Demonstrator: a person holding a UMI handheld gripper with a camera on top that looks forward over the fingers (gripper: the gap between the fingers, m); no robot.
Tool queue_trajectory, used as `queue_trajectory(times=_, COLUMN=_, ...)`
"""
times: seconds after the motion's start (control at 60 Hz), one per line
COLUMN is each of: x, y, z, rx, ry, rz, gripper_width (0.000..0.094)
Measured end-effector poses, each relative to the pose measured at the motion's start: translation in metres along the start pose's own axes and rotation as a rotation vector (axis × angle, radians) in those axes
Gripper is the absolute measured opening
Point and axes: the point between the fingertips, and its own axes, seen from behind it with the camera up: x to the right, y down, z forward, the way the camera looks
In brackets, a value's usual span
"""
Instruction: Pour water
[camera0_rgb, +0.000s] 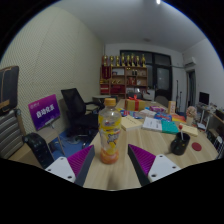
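A plastic bottle (109, 132) with a yellow label and orange liquid stands upright on the wooden table (140, 140). It stands just ahead of my gripper (111, 162), in line with the gap between the fingers. The fingers carry magenta pads (80, 160) and are spread wide, with clear gaps on both sides of the bottle. Neither pad touches it.
Papers and books (158, 124) lie on the table to the right, with a black object (180, 144) near them. A dark device (40, 149) lies at the left. Black office chairs (75, 105) and a shelf of trophies (125, 70) stand beyond.
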Motion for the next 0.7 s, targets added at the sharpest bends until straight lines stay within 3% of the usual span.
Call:
queue_trajectory(times=0.133, x=-0.008, y=0.0, z=0.06, rx=0.002, ry=0.059, rz=0.034, gripper_width=0.0774)
queue_trajectory(times=0.317, x=0.009, y=-0.02, z=0.107, rx=0.068, ry=0.158, rz=0.027, gripper_width=0.076)
queue_trajectory(times=0.4, x=0.006, y=-0.014, z=0.119, rx=0.042, ry=0.18, rz=0.032, gripper_width=0.0529)
queue_trajectory(times=0.433, x=0.014, y=-0.011, z=0.12, rx=0.043, ry=0.181, rz=0.039, gripper_width=0.0492)
queue_trajectory(times=0.55, x=0.006, y=-0.013, z=0.119, rx=0.055, ry=0.153, rz=-0.019, gripper_width=0.0462)
queue_trajectory(times=0.7, x=-0.007, y=-0.012, z=0.126, rx=-0.031, ry=0.053, rz=-0.018, gripper_width=0.0393)
